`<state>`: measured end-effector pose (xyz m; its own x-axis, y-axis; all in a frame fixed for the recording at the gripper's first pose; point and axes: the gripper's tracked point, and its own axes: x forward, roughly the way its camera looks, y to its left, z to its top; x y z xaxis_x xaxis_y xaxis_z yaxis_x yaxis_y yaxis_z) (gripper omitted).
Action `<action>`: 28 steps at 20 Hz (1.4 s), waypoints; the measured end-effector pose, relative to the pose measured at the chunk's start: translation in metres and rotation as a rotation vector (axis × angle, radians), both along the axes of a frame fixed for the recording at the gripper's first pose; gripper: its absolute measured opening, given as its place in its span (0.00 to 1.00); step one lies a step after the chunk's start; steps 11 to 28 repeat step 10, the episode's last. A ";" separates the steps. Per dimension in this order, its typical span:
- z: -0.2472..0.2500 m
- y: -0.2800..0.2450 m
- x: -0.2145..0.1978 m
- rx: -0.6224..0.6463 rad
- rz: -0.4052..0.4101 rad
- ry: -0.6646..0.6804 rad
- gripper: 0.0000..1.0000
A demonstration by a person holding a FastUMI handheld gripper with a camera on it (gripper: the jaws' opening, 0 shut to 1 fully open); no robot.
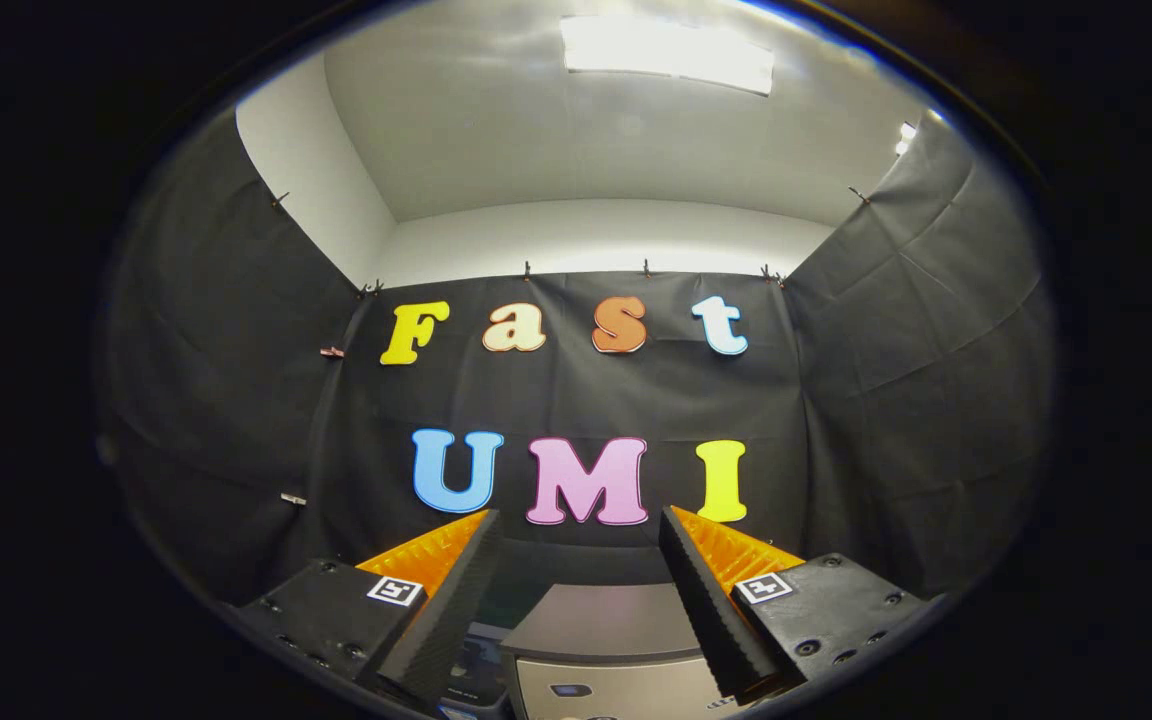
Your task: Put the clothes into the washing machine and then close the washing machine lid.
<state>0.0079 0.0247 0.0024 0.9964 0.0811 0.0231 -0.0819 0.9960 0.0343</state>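
My gripper [579,530] is held high and level, pointing at the booth's black cloth back wall, with its fingers [446,600] spread wide apart and nothing between them. Below and between the fingers lies the grey top of the washing machine [601,625], with a strip of its pale front panel just under it. I cannot tell from here whether its lid stands open or closed. A dark thing [471,675] sits low down beside the machine, behind the left finger; it is too hidden to tell what it is.
Black cloth walls [236,400] close the booth on the left, back and right. A white ceiling with a bright light panel [666,55] is overhead.
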 end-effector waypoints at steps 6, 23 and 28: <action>-0.004 0.000 0.004 -0.004 -0.003 0.011 0.97; -0.007 0.001 0.008 -0.006 -0.003 0.018 0.97; -0.007 0.001 0.008 -0.006 -0.003 0.018 0.97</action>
